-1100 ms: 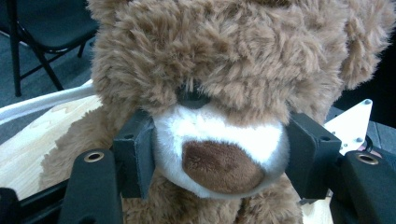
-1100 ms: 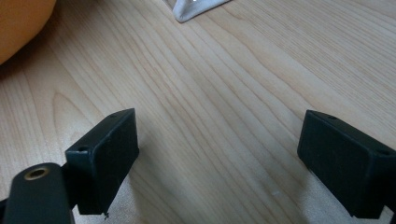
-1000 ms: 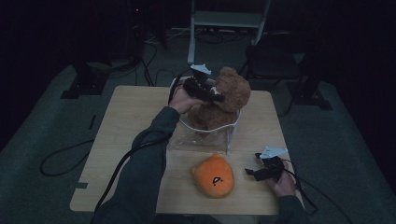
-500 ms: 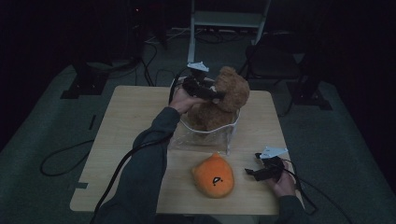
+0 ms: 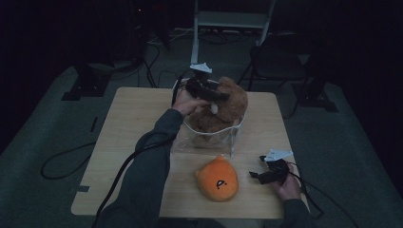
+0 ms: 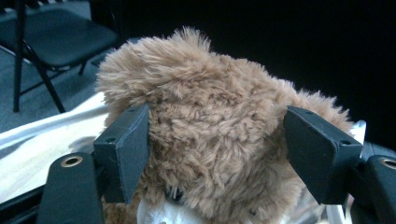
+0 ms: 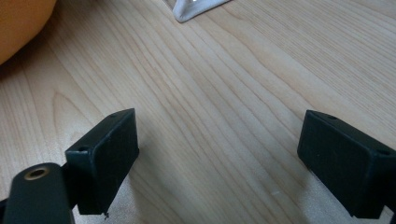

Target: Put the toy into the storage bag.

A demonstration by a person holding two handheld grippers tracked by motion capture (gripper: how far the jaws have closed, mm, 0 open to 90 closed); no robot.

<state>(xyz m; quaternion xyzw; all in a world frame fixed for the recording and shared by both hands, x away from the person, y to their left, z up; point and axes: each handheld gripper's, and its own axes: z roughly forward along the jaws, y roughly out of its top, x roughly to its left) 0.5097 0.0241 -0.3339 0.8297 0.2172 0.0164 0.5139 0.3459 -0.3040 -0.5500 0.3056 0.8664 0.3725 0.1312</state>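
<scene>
A brown teddy bear (image 5: pixel 223 107) is seen sitting in a clear plastic box (image 5: pixel 209 140) at the middle of a wooden table (image 5: pixel 133 123). The left gripper (image 5: pixel 216 95) is held at its head, jaws just opened wide with the fur between them, pads not pressing. An orange plush toy (image 5: pixel 217 179) lies near the front edge, beside the right gripper (image 5: pixel 256 175), whose jaws are spread over bare wood. A dark chair (image 5: pixel 280 57) and cables (image 5: pixel 62 159) are seen on the grey floor behind

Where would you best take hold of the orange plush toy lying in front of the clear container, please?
Probably across the rounded body of the orange plush toy, coming from above: it lies low on the table, its dome up, and the open right gripper rests beside it.
</scene>
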